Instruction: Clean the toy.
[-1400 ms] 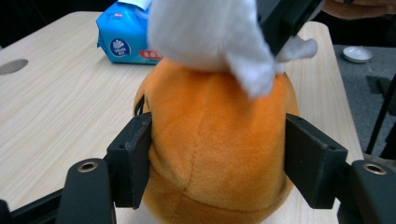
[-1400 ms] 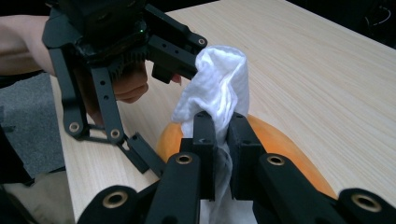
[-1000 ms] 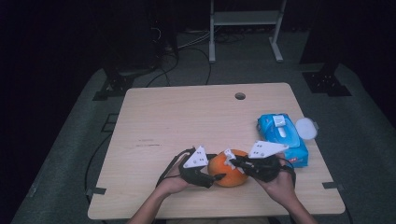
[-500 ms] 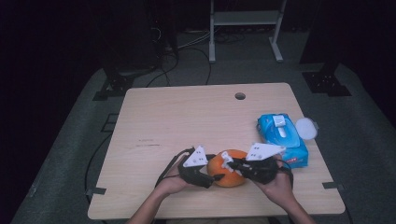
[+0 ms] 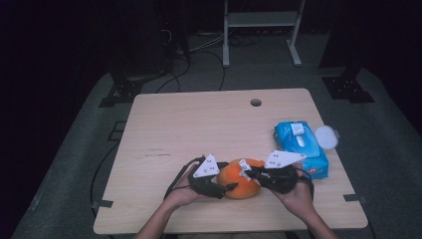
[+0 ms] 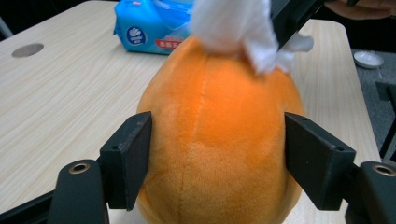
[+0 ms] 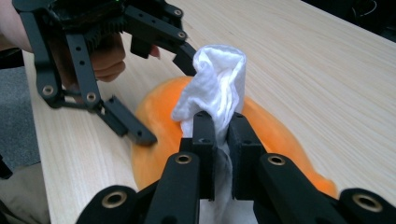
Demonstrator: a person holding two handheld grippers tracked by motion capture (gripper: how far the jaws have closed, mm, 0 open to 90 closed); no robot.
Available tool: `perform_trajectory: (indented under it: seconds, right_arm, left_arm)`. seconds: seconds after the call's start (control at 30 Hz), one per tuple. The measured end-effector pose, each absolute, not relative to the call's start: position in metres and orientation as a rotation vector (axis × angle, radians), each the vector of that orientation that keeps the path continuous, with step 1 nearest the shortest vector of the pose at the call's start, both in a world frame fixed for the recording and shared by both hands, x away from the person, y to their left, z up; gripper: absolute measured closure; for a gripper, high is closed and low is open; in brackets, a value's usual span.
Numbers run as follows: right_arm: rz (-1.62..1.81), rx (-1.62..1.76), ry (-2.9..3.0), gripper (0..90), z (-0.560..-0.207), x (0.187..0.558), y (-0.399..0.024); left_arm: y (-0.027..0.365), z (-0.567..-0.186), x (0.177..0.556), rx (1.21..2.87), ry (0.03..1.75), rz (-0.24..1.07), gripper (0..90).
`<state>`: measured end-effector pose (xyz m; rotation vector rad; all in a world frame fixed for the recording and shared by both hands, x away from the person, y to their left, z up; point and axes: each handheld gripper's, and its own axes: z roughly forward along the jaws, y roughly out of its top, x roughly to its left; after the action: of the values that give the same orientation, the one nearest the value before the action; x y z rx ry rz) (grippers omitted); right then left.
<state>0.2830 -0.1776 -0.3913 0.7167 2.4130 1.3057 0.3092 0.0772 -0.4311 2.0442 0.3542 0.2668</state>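
Note:
An orange plush toy (image 5: 238,185) lies near the front edge of the wooden table (image 5: 199,124). My left gripper (image 5: 230,177) holds it from the left; in the left gripper view its two black pads (image 6: 128,163) rest against the sides of the toy (image 6: 215,140), and the jaws have just eased open a little. My right gripper (image 5: 247,173) comes in from the right, shut on a crumpled white wipe (image 7: 215,79). The wipe (image 6: 233,28) rests on top of the toy (image 7: 154,121). The right gripper view also has the left gripper (image 7: 168,98) around the toy.
A blue pack of wet wipes (image 5: 301,147) lies right of the grippers, with a small white round lid (image 5: 326,137) beside it. A cable hole (image 5: 256,102) sits near the table's far edge. Both hands come in over the front edge.
Hardly anything has moved. Both grippers stay at the orange toy, the wipe still on top of it.

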Motion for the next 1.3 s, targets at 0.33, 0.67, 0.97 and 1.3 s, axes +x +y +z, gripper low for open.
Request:
perform_trajectory:
  seconds: [0.33,0.67,0.97,1.3]
  right_arm:
    - [1.292,0.742,2.407,82.5,-0.392,0.283,-0.182]
    - [1.261,0.710,2.412,82.4,-0.393,0.282,-0.181]
    - [1.286,0.721,2.422,82.5,-0.396,0.280,-0.174]
    - [1.277,0.750,2.395,82.4,-0.396,0.286,-0.184]
  left_arm:
    - [0.078,-0.432,0.315,2.012,0.438,0.232,25.8]
    - [0.089,-0.437,0.322,1.999,0.468,0.196,25.6]
    - [0.076,-0.432,0.312,2.046,0.362,0.232,23.3]
    - [0.091,-0.438,0.320,2.037,0.397,0.208,28.6]
